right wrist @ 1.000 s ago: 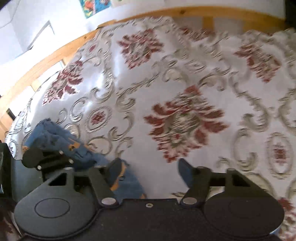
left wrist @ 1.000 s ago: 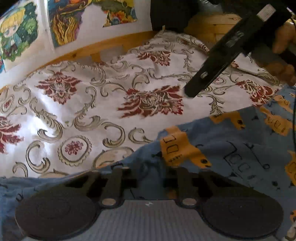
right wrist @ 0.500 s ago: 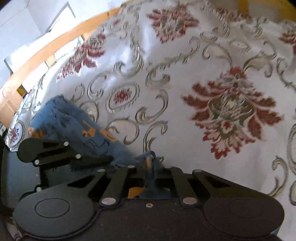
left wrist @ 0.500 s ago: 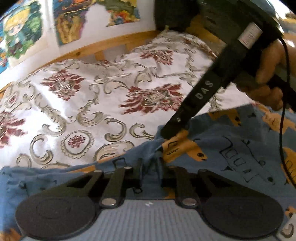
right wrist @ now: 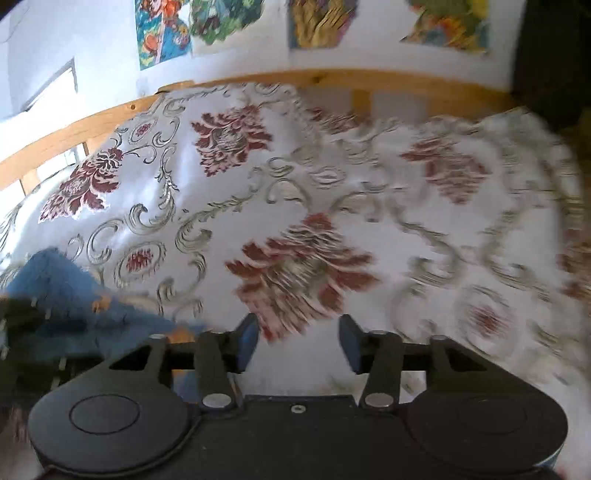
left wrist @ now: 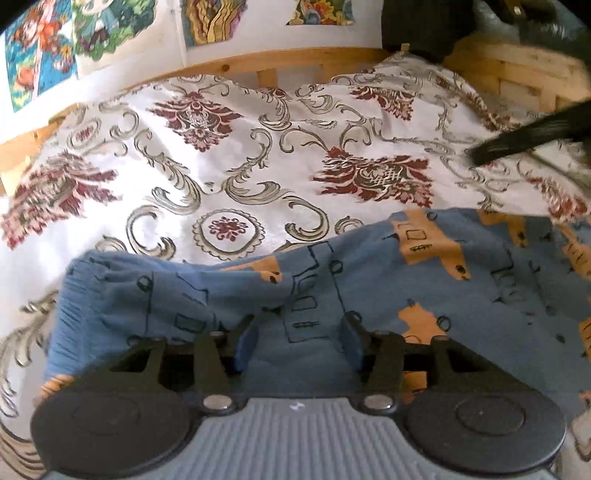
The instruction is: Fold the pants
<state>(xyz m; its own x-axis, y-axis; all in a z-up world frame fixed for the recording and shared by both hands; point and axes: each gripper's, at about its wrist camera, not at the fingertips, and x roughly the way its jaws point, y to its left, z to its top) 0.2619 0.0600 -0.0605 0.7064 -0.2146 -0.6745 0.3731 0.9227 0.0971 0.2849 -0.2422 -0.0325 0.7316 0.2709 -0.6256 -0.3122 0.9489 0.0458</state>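
My left gripper [left wrist: 297,338] hangs with its fingers parted and empty over the blue pants [left wrist: 369,280], which fill the lower half of that view. My right gripper [right wrist: 297,338] is spread too, holding nothing, above the flowered bedspread [right wrist: 332,206]. Posters [right wrist: 314,22] line the far wall.
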